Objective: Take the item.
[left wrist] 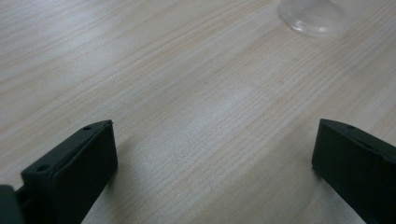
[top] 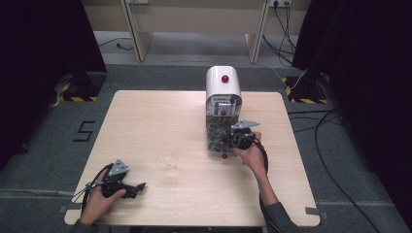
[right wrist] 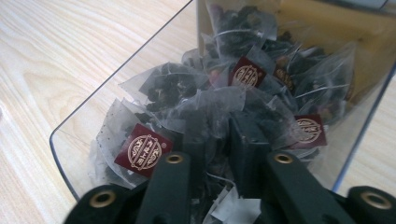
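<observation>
Left gripper (top: 141, 186): held low over the near left of the table (top: 145, 121), jaws standing wide apart with only bare wood between them in the left gripper view. It holds nothing. Just ahead of it and to its right stands an empty clear glass cup (top: 168, 160), upright, apart from both grippers.

Further right, a white dispenser (top: 223, 85) with a red knob stands at the far middle of the table. In front of it lies its clear drawer (right wrist: 116, 81), pulled open and heaped with mesh tea bags (right wrist: 219, 98) bearing dark red tags.

Right gripper (right wrist: 219, 133): lowered into the drawer, jaws drawn close together among the tea bags. In the right gripper view they pinch the mesh of one bag in the heap; which one, and how firm the hold is, cannot be told.

Assessment: the drawer is open and a bag appears pinched but not lifted out. Remaining, by judgement: raise the bag clear of the heap, carry it left, place it in the cup.
</observation>
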The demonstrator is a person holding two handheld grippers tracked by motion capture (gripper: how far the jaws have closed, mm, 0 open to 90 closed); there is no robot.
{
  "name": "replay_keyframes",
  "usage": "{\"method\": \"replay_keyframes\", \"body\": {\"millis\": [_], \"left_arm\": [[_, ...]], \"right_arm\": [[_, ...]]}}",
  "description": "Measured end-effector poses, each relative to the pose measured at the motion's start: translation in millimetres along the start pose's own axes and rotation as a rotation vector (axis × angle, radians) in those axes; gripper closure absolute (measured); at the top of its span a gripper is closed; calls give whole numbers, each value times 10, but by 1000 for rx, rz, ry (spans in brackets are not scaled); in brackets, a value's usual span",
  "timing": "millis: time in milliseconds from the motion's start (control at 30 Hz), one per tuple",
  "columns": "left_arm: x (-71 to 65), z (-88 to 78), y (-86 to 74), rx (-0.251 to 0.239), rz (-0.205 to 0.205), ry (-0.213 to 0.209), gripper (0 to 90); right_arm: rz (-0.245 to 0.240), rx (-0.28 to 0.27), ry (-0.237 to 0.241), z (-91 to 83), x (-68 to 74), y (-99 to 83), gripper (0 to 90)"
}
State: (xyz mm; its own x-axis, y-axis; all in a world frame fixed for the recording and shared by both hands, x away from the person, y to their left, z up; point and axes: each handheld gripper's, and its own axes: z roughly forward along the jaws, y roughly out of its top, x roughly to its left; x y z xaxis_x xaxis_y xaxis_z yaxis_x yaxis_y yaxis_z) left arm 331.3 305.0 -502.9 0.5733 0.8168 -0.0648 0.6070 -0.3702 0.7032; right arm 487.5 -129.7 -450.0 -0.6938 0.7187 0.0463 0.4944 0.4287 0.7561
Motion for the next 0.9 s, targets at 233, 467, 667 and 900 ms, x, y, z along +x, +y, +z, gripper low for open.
{"method": "replay_keyframes", "body": {"millis": [233, 467, 667, 900], "left_arm": [[0, 0, 0, 0, 0, 0, 0], [0, 0, 0, 0, -1, 0, 0], [0, 0, 0, 0, -1, 0, 0], [0, 0, 0, 0, -1, 0, 0]], "right_arm": [[-27, -18, 0, -41, 5, 19, 824], [-49, -74, -12, -193, 18, 93, 827], [-54, -117, -26, -305, 13, 136, 829], [-51, -138, -30, -367, -1, 152, 828]]}}
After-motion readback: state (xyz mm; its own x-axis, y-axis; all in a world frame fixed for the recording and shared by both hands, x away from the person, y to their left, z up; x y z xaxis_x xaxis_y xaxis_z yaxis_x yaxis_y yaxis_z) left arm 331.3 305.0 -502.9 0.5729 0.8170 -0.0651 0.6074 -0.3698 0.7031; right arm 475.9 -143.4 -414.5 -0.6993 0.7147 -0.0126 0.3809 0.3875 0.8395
